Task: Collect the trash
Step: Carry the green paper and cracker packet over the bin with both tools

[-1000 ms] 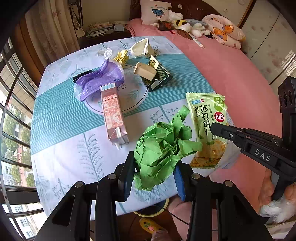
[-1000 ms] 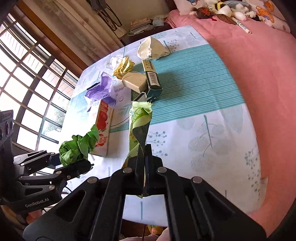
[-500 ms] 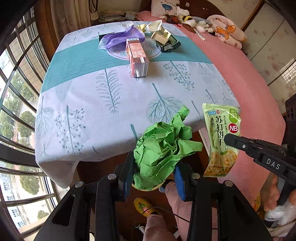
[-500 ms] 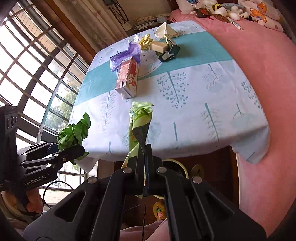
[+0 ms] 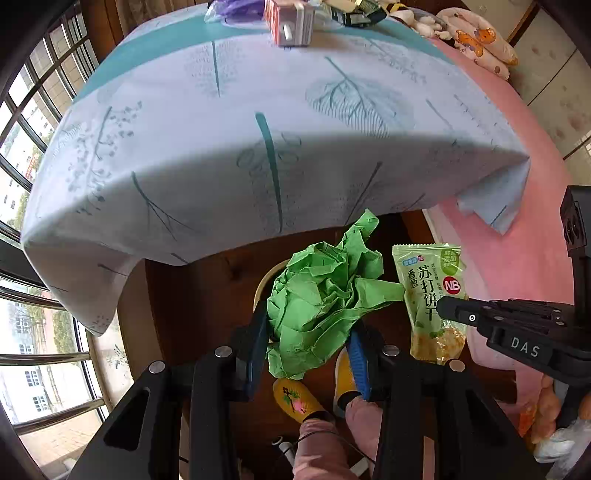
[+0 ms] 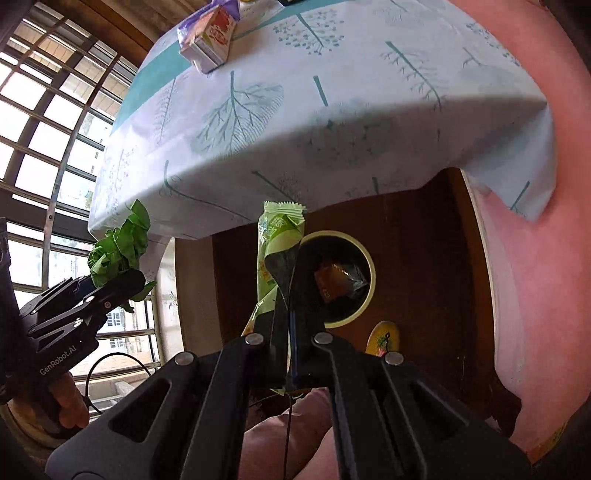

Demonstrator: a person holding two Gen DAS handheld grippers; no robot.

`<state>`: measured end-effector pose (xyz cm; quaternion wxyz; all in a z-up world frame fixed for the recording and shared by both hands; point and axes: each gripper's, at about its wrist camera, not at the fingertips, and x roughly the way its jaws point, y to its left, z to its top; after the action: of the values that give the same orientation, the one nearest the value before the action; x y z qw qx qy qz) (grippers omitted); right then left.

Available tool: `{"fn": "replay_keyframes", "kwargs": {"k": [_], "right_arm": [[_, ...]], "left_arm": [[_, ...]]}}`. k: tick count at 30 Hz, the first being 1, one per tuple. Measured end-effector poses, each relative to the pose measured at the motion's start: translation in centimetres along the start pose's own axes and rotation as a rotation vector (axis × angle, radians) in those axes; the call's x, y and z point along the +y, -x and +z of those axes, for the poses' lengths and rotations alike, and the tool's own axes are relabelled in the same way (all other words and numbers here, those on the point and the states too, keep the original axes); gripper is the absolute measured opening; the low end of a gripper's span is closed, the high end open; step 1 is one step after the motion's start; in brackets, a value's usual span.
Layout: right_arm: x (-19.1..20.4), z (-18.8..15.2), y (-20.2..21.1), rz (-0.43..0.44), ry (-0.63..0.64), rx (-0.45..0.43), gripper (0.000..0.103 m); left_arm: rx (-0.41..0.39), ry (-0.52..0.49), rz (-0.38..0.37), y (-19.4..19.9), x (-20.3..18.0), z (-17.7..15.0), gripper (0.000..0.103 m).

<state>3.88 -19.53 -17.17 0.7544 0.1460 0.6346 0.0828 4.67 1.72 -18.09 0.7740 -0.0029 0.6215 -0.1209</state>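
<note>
My left gripper (image 5: 308, 347) is shut on a crumpled green paper ball (image 5: 321, 306), held below the table edge above a round cream-rimmed trash bin (image 5: 266, 282) on the floor. My right gripper (image 6: 291, 291) is shut on a green cracker packet (image 6: 275, 243), held upright just left of the bin's opening (image 6: 364, 275); the bin holds a dark wrapper. In the left wrist view the right gripper (image 5: 443, 308) holds the packet (image 5: 430, 291) beside the paper ball. In the right wrist view the left gripper (image 6: 122, 278) and paper ball (image 6: 118, 247) are at the left.
The table with a leaf-print cloth (image 5: 258, 110) overhangs above; a pink milk carton (image 5: 290, 18) and other litter lie on it. A pink bed (image 5: 517, 240) is to the right, windows (image 6: 48, 129) to the left. Yellow slippers (image 5: 295, 398) stand by the bin.
Both grippers have dropped from above the table to below its front edge, carrying the paper ball and the packet. The floor bin has come into view under them.
</note>
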Motion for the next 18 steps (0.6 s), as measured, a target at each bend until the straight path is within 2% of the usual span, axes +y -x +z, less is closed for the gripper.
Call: {"fn": "replay_keyframes", "kwargs": {"k": [5,13,16,18], "right_arm": [[-2.4,-1.7,-8.0,-0.011,-0.006,0.097,0.0],[-5.1,-2.6,-19.4,-0.052,0.03,0.163,0.0],[-6.0,-2.7,-22.9,-0.061,0.038,0.174,0.0],[-6.6,-2.7,-25.0,-0.066,0.042,0.185,0.0]], "left_arm": [[0.033,0.026,0.013,-7.4,-0.1,-1.3,0.039],[0.07,0.047,0.028,-18.3,0.3,-2.9,0.04],[0.091,0.053,0.044,-21.4,0.6,-3.5,0.044],[0.119,0.064,0.043,-23.1,0.6,-3.9,0.051]]}}
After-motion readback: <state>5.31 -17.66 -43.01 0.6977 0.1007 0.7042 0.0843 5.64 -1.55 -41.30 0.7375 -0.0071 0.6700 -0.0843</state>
